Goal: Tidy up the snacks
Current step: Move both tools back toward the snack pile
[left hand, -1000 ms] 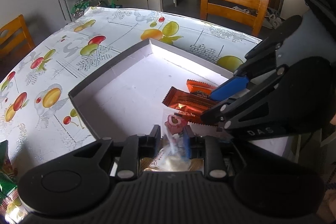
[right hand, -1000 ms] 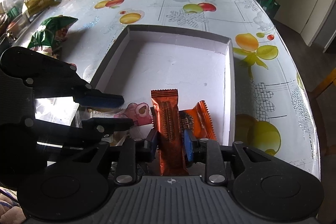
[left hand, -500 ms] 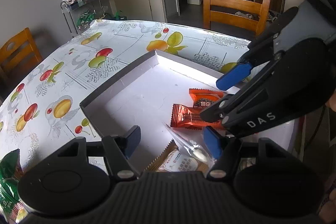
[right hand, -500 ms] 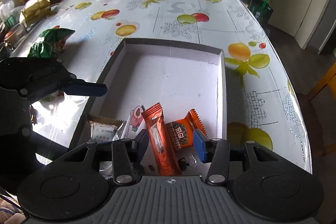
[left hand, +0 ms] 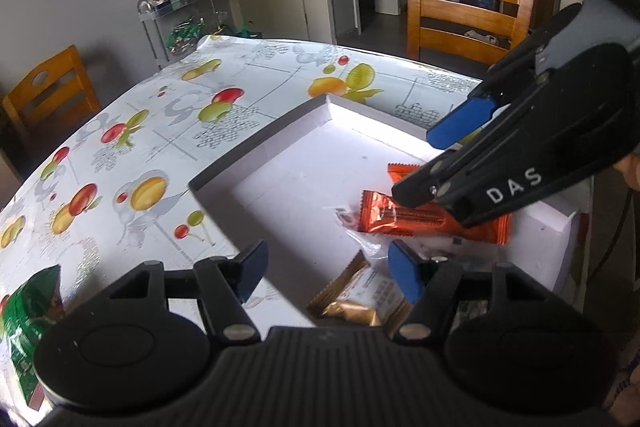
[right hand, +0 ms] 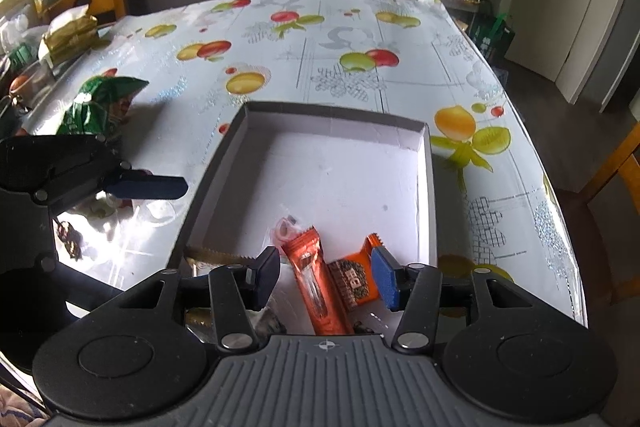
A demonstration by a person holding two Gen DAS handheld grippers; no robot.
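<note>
A shallow white box (left hand: 256,143) (right hand: 332,113) lies on the fruit-print tablecloth. In its near end lie a long orange bar (left hand: 420,219) (right hand: 316,287), a small orange packet (left hand: 404,173) (right hand: 356,279), a clear packet with pink print (left hand: 348,219) (right hand: 286,229) and a gold-and-white packet (left hand: 360,295). My left gripper (left hand: 328,267) hovers open just above the gold packet, touching nothing. My right gripper (right hand: 326,277) (left hand: 436,159) has its jaws opening; the orange bar lies between them, loose on the box floor, the pads clear of it.
A green snack bag (right hand: 100,103) (left hand: 28,327) lies on the table left of the box. Gold packs (right hand: 68,35) sit at the far left edge. Wooden chairs (left hand: 468,11) ring the table, and a metal rack (left hand: 176,23) with bags stands beyond it.
Both grippers opened and drew back. The left let go of the clear and gold packets, the right let go of the long orange bar. All now lie in the box.
</note>
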